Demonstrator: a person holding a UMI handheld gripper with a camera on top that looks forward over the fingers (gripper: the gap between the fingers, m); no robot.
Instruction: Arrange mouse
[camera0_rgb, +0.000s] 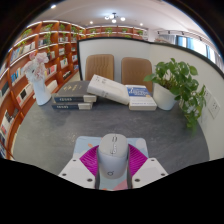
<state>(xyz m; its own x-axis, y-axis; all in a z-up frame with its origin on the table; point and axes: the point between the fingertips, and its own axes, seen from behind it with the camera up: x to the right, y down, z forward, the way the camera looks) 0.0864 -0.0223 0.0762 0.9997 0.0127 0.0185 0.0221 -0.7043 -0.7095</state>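
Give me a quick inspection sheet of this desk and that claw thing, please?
Surface: grey table, mostly bare near the claw.
Job's things: white mouse between the claw's fingers, against the pink pads.
Clutter: books in stacks, open book, white figure, potted plant.
Claw: claw closed on the mouse.
Cables: nothing seen.
Surroundings: bookshelves along one side, two chairs beyond the table.

You are working in a library or study room. Note the bookshelves (40, 55) at upper left. Stacked books (105, 92), two chairs (118, 68) and a potted plant (180, 85) occupy the centre and right.
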